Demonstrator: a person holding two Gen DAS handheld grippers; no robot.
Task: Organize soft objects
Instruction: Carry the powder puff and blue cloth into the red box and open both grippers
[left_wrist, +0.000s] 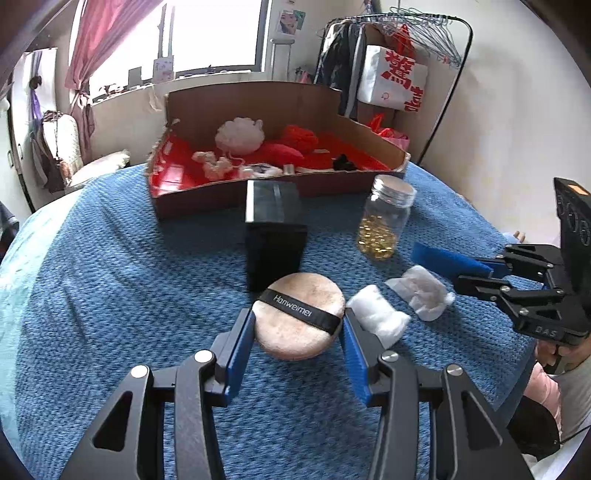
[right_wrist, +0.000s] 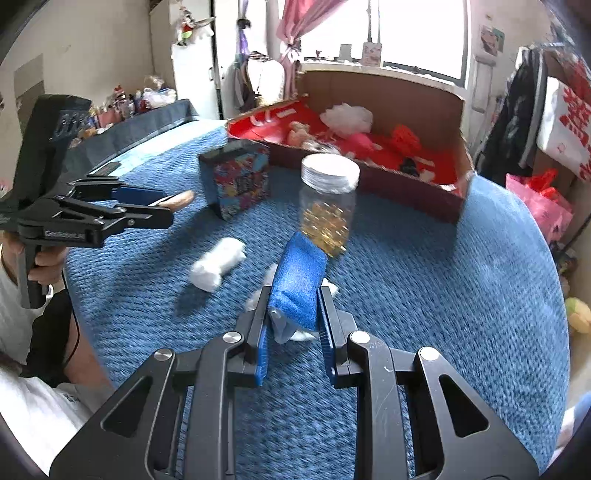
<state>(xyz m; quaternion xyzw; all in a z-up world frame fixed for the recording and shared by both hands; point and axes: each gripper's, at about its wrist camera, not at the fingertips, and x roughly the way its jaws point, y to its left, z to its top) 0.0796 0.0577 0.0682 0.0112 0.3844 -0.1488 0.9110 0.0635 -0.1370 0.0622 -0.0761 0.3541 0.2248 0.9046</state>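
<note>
Left gripper (left_wrist: 298, 325): lower centre of the left wrist view; blue-padded fingers (left_wrist: 240, 347) pinch the round beige powder puff with a black ribbon band (left_wrist: 299, 321) from both sides. In the right wrist view the puff's edge shows between the same fingers at left centre.

Right gripper (right_wrist: 293, 314): lower centre of the right wrist view; fingers (right_wrist: 262, 343) pinch a folded blue textured cloth (right_wrist: 299, 280), which sticks up and forward out of the grip. In the left wrist view this gripper enters from the right edge with the blue cloth pointing left.

White cotton roll (left_wrist: 380, 317): lies on the blue knitted cover (left_wrist: 110, 295), just beside the puff, touching the left gripper's right finger.

Crumpled white pad (left_wrist: 421, 288): on the cover, right of the cotton roll, below the blue cloth.

Open cardboard box with red lining (left_wrist: 229, 192): upper centre of both views; holds a white mesh sponge (left_wrist: 240, 134), red soft items and small pale pieces.

Clear glass jar with silver lid and yellow capsules (left_wrist: 384, 221): upright on the cover, in front of the box's right end.

Dark rectangular box (left_wrist: 275, 236): upright, between the cardboard box and the puff; its side shows a colourful print in the right wrist view.
</note>
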